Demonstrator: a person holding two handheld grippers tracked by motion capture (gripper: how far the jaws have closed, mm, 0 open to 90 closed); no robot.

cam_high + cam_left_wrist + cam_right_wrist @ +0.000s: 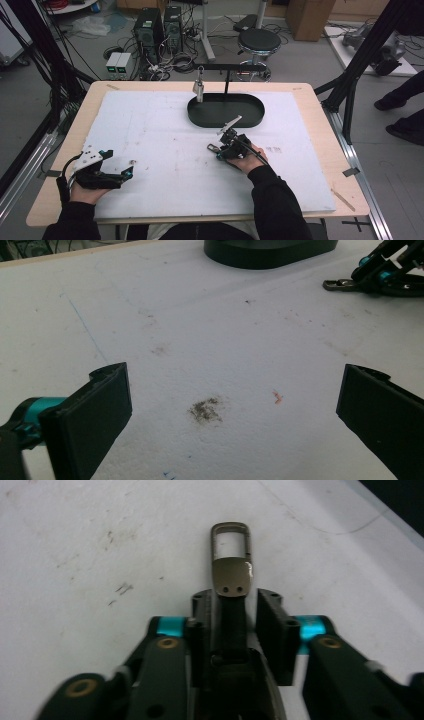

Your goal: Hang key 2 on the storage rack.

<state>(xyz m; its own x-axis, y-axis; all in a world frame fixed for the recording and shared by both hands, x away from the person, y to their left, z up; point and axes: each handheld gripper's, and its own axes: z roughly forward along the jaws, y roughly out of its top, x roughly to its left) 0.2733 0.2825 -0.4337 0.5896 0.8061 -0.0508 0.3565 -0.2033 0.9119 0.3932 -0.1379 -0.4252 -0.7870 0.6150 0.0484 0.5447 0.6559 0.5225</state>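
A metal clip [230, 562] on a black strap [232, 625] lies flat on the white mat. My right gripper [232, 605] is shut on the strap, and the clip sticks out past the fingertips. From above, that gripper [220, 150] rests on the mat just in front of the black oval stand base [225, 111], with the clip [212, 147] pointing left. My left gripper [119, 162] sits at the near left of the mat. Its jaws are wide open with nothing between them [232, 415]. The left gripper view also shows the clip [340, 285] far off at the upper right.
A thin post and crossbar [225, 66] rise from the stand base, and a metal piece [199, 87] hangs from the bar's left end. The white mat [165, 130] covers most of the wooden table and carries a dark stain [205, 410]. A stool and computers stand beyond the far edge.
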